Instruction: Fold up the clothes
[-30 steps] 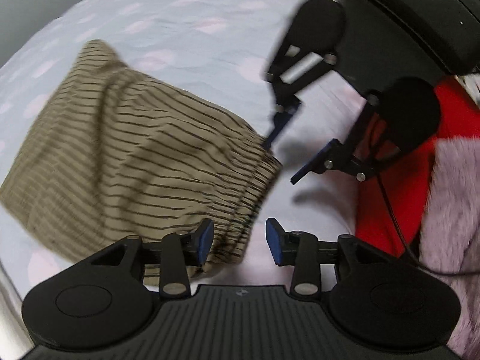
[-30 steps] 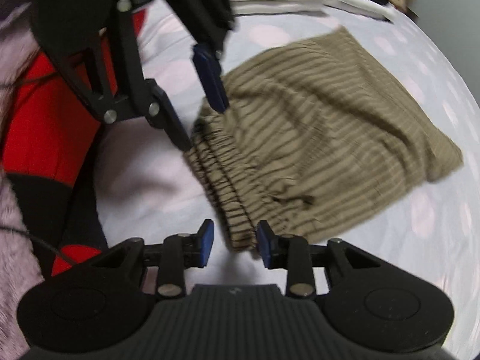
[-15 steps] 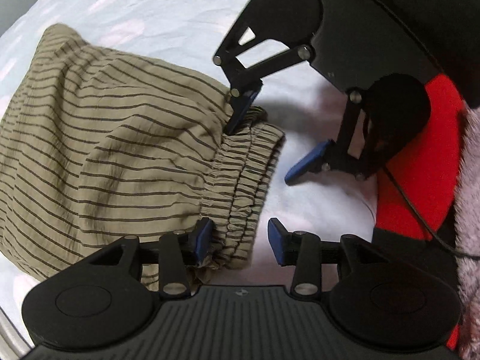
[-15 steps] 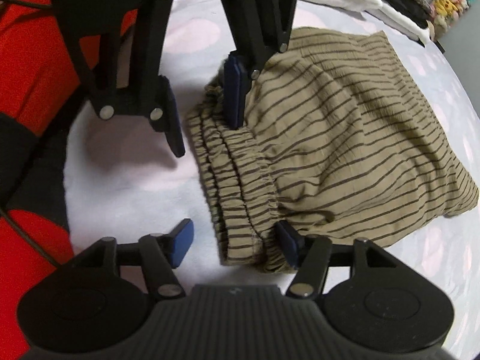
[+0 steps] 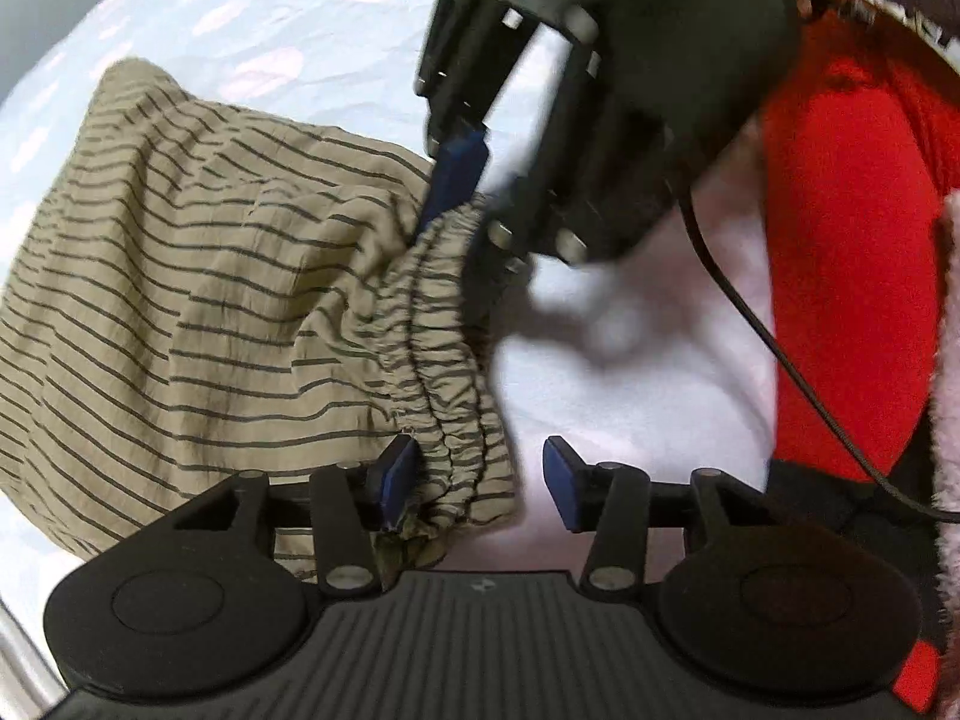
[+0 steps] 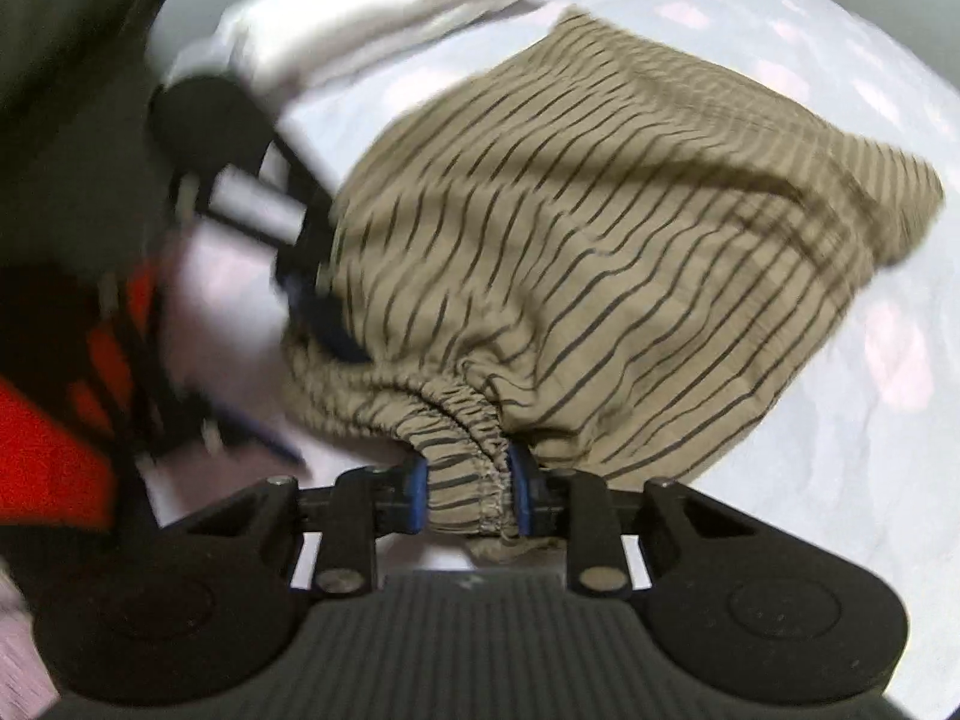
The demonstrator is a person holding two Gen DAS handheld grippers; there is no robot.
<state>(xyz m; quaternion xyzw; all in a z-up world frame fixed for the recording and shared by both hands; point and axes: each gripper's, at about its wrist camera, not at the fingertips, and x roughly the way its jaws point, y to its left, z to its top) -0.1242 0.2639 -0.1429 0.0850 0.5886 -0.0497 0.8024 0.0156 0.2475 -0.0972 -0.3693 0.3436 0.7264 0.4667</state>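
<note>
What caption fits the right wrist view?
Right gripper shut on the elastic waistband of tan striped shorts.

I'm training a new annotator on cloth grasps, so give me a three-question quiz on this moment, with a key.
1. True or false: the right gripper is shut on the elastic waistband of the tan shorts with thin dark stripes.
2. How do the jaws of the left gripper stand? A) open B) shut on the waistband C) out of view
3. Fill in: the shorts lie on a pale ____ with faint pink spots.

Key: 1 true; 2 A; 3 sheet
</note>
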